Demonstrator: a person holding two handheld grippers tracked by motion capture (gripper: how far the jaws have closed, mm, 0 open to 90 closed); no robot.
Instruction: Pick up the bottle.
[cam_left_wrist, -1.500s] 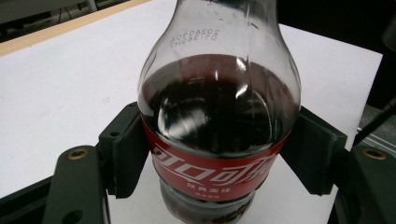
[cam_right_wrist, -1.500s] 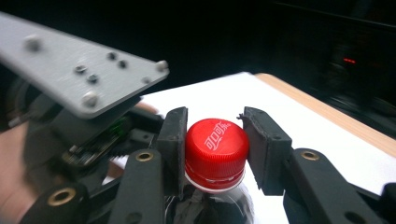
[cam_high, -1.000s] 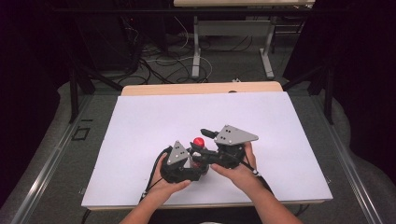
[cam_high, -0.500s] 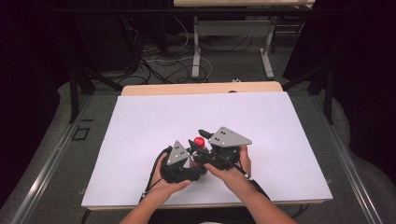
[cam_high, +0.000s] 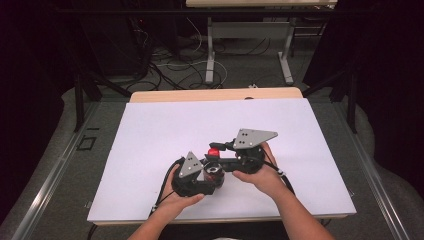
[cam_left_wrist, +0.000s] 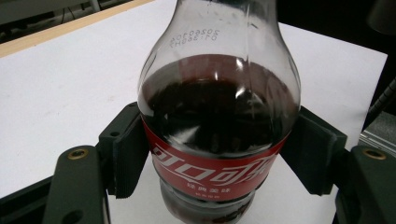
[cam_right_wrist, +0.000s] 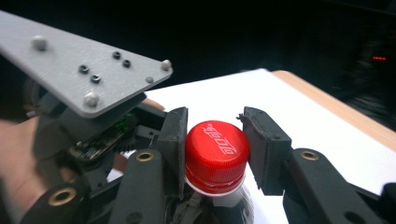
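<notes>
A cola bottle (cam_left_wrist: 219, 121) with dark drink and a red label stands upright on the white table sheet (cam_high: 165, 130). My left gripper (cam_left_wrist: 219, 158) is shut on its body at the label, one pad on each side. The red cap (cam_right_wrist: 217, 149) sits between the pads of my right gripper (cam_right_wrist: 215, 149), which press against both its sides. In the high view the left gripper (cam_high: 200, 175) holds the bottle (cam_high: 213, 174) near the front edge. The right gripper (cam_high: 217, 150) reaches in from the right onto the cap (cam_high: 214, 151).
The left gripper's grey three-cornered plate (cam_right_wrist: 79, 70) hangs close beside the cap. The sheet lies on a wooden table whose far edge (cam_high: 215, 94) shows. Cables and table legs (cam_high: 210, 55) lie on the floor beyond.
The right hand and its gripper have shifted and turned a little around the cap. The bottle and the left gripper have stayed in place.
</notes>
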